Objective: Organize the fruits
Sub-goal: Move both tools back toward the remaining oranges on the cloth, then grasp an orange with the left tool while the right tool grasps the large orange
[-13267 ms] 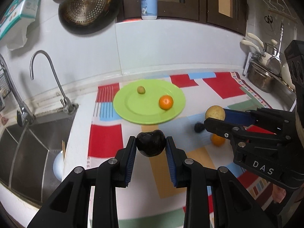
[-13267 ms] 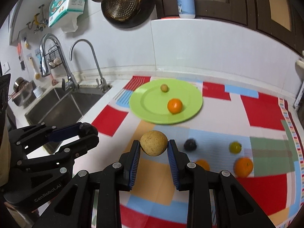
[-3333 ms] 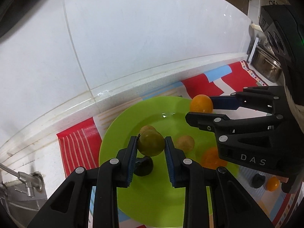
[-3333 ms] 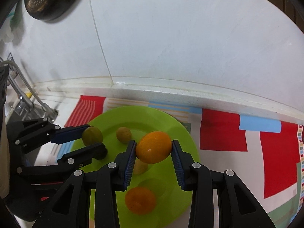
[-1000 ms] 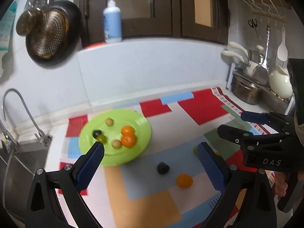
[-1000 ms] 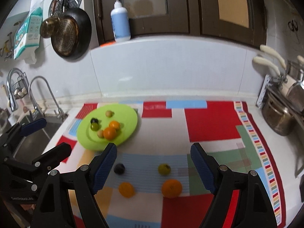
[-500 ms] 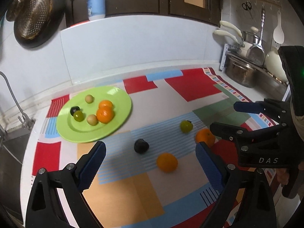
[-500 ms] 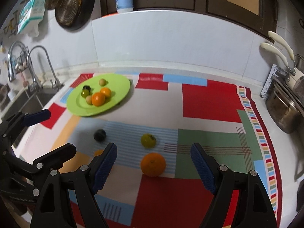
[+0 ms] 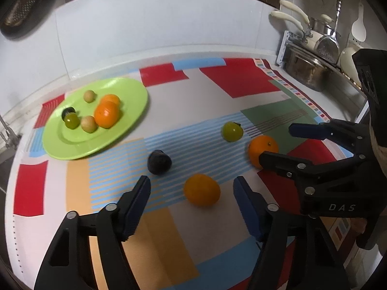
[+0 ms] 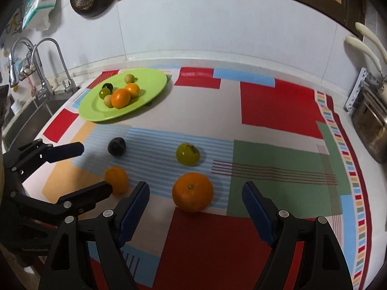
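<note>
Between each tool's (image 9: 192, 188) (image 10: 196, 197) unclenched, narrowing jaws lies an untouched orange (image 9: 202, 189) (image 10: 192, 191).

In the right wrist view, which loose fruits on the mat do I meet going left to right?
Small orange → dark plum → large orange. The green fruit sits straight behind the large orange, so its place is unclear.
</note>
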Tool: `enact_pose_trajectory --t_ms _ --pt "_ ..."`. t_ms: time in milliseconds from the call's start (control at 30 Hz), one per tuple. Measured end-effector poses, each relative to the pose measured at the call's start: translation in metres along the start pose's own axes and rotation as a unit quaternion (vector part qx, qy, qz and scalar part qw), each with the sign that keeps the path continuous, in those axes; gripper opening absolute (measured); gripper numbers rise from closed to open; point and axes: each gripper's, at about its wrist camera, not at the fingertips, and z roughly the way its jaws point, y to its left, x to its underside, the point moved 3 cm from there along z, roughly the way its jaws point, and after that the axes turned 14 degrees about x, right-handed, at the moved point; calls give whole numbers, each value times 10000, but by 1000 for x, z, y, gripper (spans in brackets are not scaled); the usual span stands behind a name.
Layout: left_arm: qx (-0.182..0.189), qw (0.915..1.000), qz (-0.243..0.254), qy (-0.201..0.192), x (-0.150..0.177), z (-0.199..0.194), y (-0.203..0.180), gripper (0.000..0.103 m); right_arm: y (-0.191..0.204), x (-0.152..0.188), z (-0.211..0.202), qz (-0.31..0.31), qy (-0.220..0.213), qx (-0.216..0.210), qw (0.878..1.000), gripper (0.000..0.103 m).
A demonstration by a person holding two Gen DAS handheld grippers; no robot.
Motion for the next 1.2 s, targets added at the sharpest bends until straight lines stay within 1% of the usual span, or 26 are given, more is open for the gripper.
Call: enact_pose_trajectory --t_ms 67,233,267,333,400,433,500,633,733,767,933,1200 --pt "36 10000 5 72 1 5 -1 63 -1 2 5 30 76 -48 10000 73" --pt "170 9996 -62 194 1 14 -3 54 -3 5 15 101 222 -175 9995 66" --pt "182 9996 -69 222 1 16 -3 50 -3 6 17 103 243 -194 9995 65" --pt "206 9994 -84 247 1 18 -3 48 -3 7 20 113 282 -235 9993 63" --pt "209 9994 -108 255 0 20 -2 44 -2 7 22 113 307 -291 9990 62" --pt "220 9994 -116 257 0 21 -1 40 -1 8 23 101 319 -296 9990 60" --pt "221 9992 -139 302 0 23 1 36 1 8 26 72 332 -333 9989 57" --pt "278 9990 -182 286 0 24 3 36 5 6 28 41 323 -366 9988 53" --pt "259 9991 -164 298 0 22 2 36 6 6 30 36 338 -392 9987 44" --pt "255 9991 -170 297 0 22 2 36 6 6 30 39 326 -392 9987 44" --pt "234 9995 -109 193 -2 12 0 35 6 6 25 76 305 -405 9987 43" --pt "263 9996 -73 27 -6 -8 -2 35 11 0 5 138 141 -437 9988 43"
